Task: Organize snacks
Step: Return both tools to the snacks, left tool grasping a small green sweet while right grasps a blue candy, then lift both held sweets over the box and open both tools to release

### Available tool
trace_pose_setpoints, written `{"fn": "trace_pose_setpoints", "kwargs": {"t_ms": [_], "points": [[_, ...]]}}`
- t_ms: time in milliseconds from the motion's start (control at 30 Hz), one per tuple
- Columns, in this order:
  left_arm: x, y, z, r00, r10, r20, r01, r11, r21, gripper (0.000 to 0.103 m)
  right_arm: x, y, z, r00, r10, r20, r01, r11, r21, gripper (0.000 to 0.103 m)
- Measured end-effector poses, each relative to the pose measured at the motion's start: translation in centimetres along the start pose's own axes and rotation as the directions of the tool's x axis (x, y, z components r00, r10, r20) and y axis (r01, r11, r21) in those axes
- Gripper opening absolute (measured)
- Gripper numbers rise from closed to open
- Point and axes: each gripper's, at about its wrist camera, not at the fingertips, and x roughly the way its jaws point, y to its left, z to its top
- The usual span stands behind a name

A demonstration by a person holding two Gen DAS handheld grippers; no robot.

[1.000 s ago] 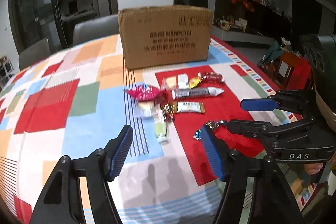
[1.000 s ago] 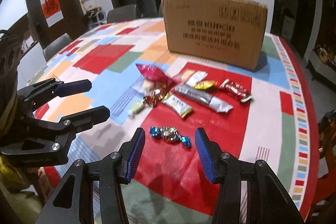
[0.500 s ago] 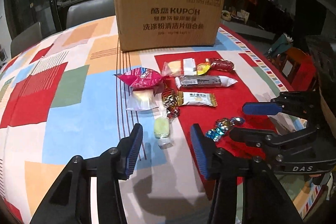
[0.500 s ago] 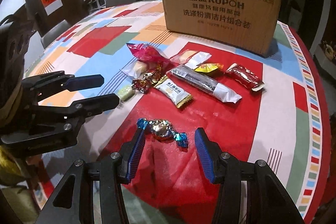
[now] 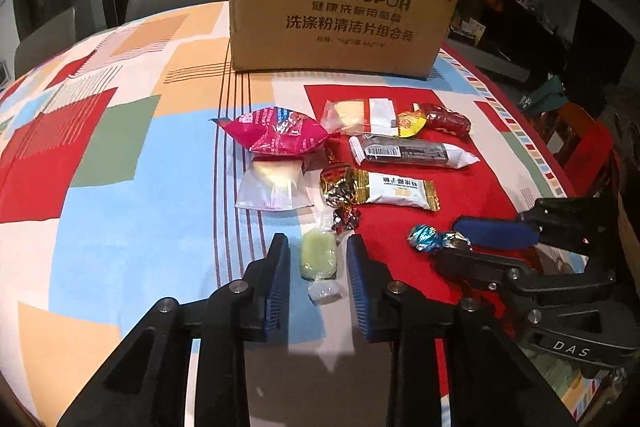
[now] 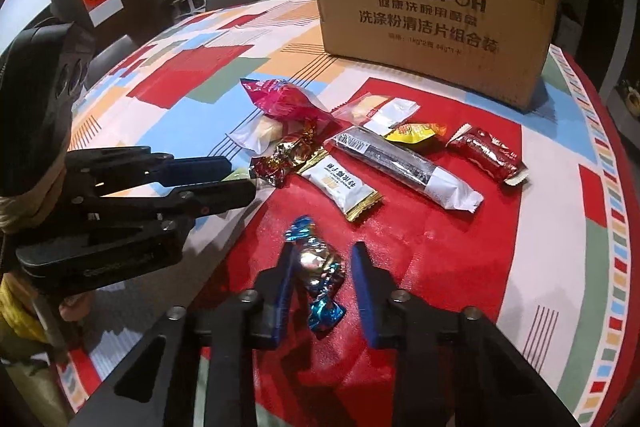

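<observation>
Matt corrugated cardboard box [image 5: 344, 3], glossy foil candy [image 6: 316, 267], shiny plastic wrappers, patterned cloth on tabletop [image 5: 120, 187], matt blk plastic tongs.

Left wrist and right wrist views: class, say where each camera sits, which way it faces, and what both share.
Left wrist: rides the left gripper, facing the cardboard box; jaws straddle the green candy; right gripper at right.
Right wrist: rides the right gripper, same heading; jaws straddle the blue foil candy; left gripper at left.
Shared: box, snack pile, tablecloth.
</observation>
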Motion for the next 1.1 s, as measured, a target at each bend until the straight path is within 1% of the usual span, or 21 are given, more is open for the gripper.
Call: {"fn": "trace_pose_setpoints", "kwargs": {"t_ms": [100,333,567,733,900,1100], "points": [[0.1,-0.1,0.0,1.0,0.002,-0.005,-0.002,1.0,0.0,0.02,-0.1,0.0,-0.1,1.0,0.0,0.009,0.0,1.0,0.006,0.026],[-0.5,-0.4,-0.3,1.0,0.005,-0.013,-0.005,1.0,0.002,0.019,-0.9,0.2,0.2,0.999,0.009,0.042,-0.01,0.999,0.031,0.026],[-2.7,-1.1,-0.5,1.0,-0.008,0.01,0.008,1.0,0.001,0.019,-2.5,0.8,0.8,0.996,0.016,0.083,-0.019,0.999,0.04,0.026],[-5.3,-1.5,-0.2,0.998,-0.021,0.054,0.022,1.0,-0.008,0.019,-4.2,1.1,1.2,0.992,0.014,0.125,-0.02,0.999,0.042,0.026],[-8.1,-2.0,0.9,0.994,-0.025,0.109,0.026,1.0,-0.008,0.019,-6.1,1.2,1.8,0.985,0.016,0.172,-0.025,0.998,0.049,0.026],[-11.1,-2.9,2.4,0.986,-0.024,0.165,0.023,1.0,0.013,0.019,-8.7,1.3,2.9,0.969,0.015,0.246,-0.029,0.998,0.053,0.026]]}}
